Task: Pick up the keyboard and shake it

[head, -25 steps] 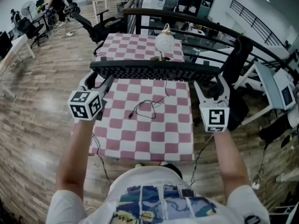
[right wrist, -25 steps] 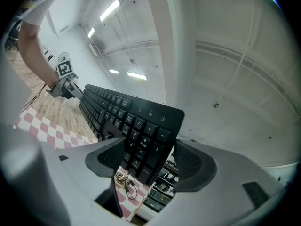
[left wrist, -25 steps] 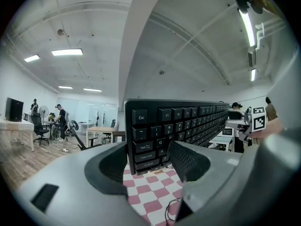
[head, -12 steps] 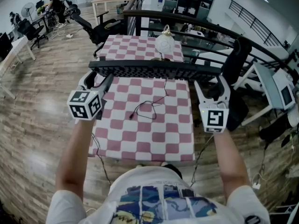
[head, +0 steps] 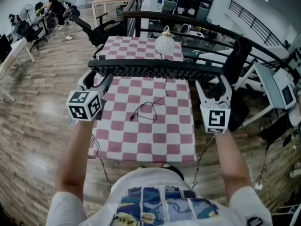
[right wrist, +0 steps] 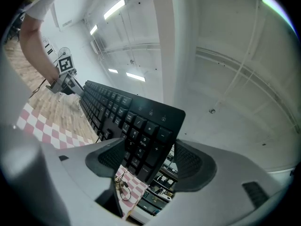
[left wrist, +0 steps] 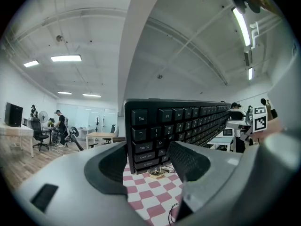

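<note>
**Keyboard held aloft over checkered table, one gripper at each end**

The black keyboard [head: 155, 70] hangs in the air, stretched level between my two grippers and clear of the table below them. My left gripper [head: 97, 80] is clamped on the keyboard's left end. In the left gripper view the Esc and Tab corner sits between the jaws, one pad on the keys and the other behind the back. My right gripper [head: 212, 86] is clamped on the opposite end, its jaws set wide with the number-pad corner wedged between the two pads. The key face is turned back toward both gripper cameras. The person's bare forearms reach forward to the grippers from the bottom of the head view.

A thin black cable [head: 149, 108] drops from the middle of the keyboard and lies in loose loops on the cloth, below and between the grippers. That cloth, in pink and white checks, covers the table [head: 141, 145] under both grippers. Just beyond the keyboard, closer to the right gripper than the left, a small lamp [head: 165, 42] with a round white shade stands on the table's far part. Off to the left gripper's side lies wood flooring with black office chairs [head: 96, 28]. A dark curved railing [head: 197, 20] runs past beyond the table.
</note>
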`<move>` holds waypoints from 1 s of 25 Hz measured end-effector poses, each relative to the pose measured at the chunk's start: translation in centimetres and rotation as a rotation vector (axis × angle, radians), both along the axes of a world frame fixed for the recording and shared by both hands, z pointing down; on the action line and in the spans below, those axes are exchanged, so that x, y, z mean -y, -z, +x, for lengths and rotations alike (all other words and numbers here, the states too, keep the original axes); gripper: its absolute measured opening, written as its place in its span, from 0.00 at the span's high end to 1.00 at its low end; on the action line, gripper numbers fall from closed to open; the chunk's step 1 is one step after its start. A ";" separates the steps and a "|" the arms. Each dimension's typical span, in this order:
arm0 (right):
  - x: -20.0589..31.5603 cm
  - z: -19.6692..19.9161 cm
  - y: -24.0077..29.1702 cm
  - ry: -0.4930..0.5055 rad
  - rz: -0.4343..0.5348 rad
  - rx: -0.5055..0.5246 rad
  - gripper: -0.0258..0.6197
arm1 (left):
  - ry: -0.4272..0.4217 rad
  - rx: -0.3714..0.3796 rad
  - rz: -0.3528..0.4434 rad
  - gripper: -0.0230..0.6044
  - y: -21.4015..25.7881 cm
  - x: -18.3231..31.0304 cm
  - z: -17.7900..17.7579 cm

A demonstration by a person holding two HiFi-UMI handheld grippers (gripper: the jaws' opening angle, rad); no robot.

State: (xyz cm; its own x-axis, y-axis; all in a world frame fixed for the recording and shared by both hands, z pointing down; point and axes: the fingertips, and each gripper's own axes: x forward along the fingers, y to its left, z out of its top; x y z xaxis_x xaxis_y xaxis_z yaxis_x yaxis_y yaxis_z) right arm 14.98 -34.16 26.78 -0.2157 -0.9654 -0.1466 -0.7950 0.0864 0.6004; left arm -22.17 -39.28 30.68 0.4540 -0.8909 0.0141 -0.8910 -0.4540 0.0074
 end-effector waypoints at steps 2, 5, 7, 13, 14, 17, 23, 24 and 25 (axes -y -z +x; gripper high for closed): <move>0.0 0.0 0.2 0.000 0.004 -0.001 0.45 | -0.001 0.001 0.006 0.53 0.2 0.0 0.0; 0.0 0.1 0.5 -0.002 0.009 0.006 0.45 | -0.004 0.003 0.015 0.53 0.6 0.2 0.2; 0.0 0.2 0.6 -0.006 0.009 0.002 0.45 | -0.005 0.005 0.021 0.53 0.9 0.1 0.3; 0.1 0.4 1.0 -0.004 0.023 0.003 0.45 | -0.005 0.011 0.033 0.53 1.3 0.2 0.4; 0.2 0.5 1.0 -0.005 0.025 0.002 0.45 | -0.005 0.011 0.035 0.53 1.4 0.3 0.4; 0.5 0.4 0.9 -0.006 0.029 0.001 0.45 | -0.004 0.012 0.042 0.53 1.3 0.6 0.4; 0.8 0.4 0.8 -0.011 0.033 -0.001 0.45 | -0.004 0.012 0.045 0.53 1.2 0.9 0.4; 0.9 0.4 0.9 -0.012 0.034 -0.003 0.45 | -0.005 0.012 0.044 0.53 1.2 0.9 0.4; 0.9 0.5 0.9 -0.013 0.035 -0.004 0.45 | -0.005 0.012 0.043 0.53 1.2 1.0 0.5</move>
State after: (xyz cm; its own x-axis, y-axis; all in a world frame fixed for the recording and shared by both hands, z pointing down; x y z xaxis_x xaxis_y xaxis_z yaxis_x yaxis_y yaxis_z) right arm 15.45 -35.03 25.88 -0.2039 -0.9623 -0.1801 -0.7937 0.0548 0.6058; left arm -21.72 -40.23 29.46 0.4583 -0.8886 -0.0188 -0.8887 -0.4579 -0.0232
